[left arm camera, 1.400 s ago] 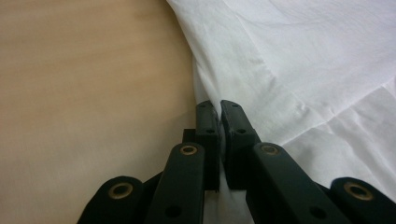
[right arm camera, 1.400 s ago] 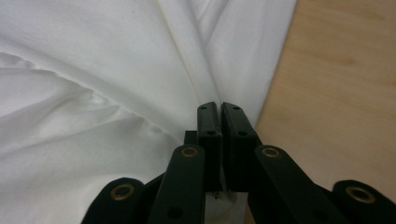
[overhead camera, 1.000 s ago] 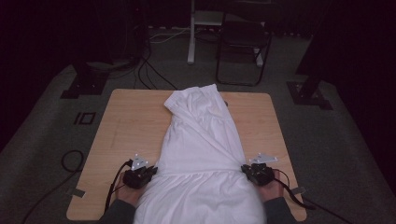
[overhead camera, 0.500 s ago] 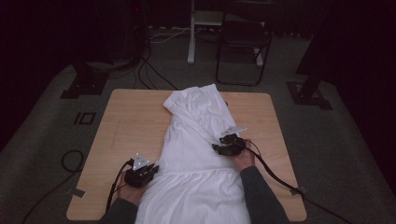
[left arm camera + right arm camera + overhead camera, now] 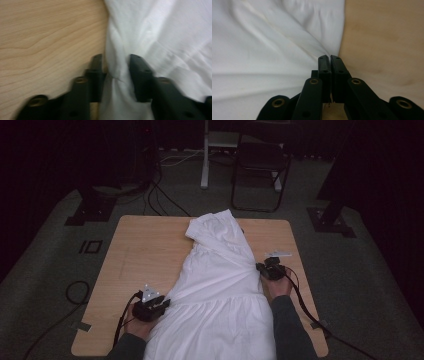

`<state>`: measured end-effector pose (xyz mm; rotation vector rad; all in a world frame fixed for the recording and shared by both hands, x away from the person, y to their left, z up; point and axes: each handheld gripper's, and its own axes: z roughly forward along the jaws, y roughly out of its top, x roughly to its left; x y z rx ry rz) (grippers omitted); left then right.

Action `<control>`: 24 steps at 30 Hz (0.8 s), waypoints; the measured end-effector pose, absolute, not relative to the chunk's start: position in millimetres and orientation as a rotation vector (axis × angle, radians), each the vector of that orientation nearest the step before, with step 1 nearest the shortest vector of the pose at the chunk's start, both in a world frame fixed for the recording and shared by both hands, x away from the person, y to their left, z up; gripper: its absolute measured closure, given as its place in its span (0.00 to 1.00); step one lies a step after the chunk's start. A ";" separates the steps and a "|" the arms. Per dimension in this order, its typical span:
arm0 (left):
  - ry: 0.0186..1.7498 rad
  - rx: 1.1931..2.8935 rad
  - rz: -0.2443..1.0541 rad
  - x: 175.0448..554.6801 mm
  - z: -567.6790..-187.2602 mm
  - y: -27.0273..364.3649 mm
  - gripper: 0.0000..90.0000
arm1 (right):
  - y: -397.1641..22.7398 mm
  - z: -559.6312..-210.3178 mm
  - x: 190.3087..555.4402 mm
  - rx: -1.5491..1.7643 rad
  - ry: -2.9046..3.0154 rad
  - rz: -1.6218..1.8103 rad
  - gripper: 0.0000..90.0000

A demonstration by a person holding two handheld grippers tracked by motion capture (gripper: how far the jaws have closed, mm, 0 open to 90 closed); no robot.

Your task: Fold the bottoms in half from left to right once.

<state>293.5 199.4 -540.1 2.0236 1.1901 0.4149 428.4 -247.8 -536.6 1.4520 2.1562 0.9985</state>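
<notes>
a white garment [image 5: 220,285] lies lengthwise down the middle of the wooden bench [image 5: 135,255], its narrow end toward the far edge and its wide gathered part spreading over the near edge between the person's forearms. the left tongs [image 5: 159,306] sit at the garment's left edge near the front of the bench; in the left gripper view [image 5: 115,67] a bunched ridge of the white cloth runs between the 2 black jaws, which have just been opening and stand partly apart, the cloth loose between them rather than pinched, with bare wood to the left. the right tongs [image 5: 262,269] sit at the garment's right edge, farther up the bench than the left; in the right gripper view [image 5: 329,60] the jaws have just been closing and stand pressed together on a pinch of the cloth's edge, from which folds fan out across the fabric, with bare wood to the right. cables trail back from both tongs over the bench.
</notes>
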 end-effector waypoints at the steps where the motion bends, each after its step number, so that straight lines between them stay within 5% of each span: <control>1: 1.188 2.008 0.407 295.9 -537.9 201.1 0.68 | -247.8 -536.6 428.4 1.452 2.156 0.998 0.96; 2: 1.183 1.987 0.410 301.1 -532.0 203.0 0.60 | -247.0 -542.3 428.4 1.453 2.156 1.007 0.95; 9: 1.121 1.920 0.477 356.6 -491.8 179.9 0.48 | -241.2 -539.3 429.9 1.444 2.167 0.941 0.94; 16: 1.166 2.057 0.435 416.7 -521.6 136.9 0.45 | -239.8 -540.3 427.8 1.400 2.167 0.927 0.95; 18: 1.197 2.098 0.423 420.0 -535.9 137.7 0.59 | -238.4 -540.1 427.0 1.393 2.166 0.915 0.95; 19: 1.191 2.087 0.448 417.2 -537.3 139.6 0.88 | -237.7 -540.0 425.1 1.390 2.165 0.908 0.96; 24: 1.174 2.075 0.455 394.4 -539.3 152.0 0.98 | -236.4 -539.7 416.6 1.365 2.182 0.901 0.97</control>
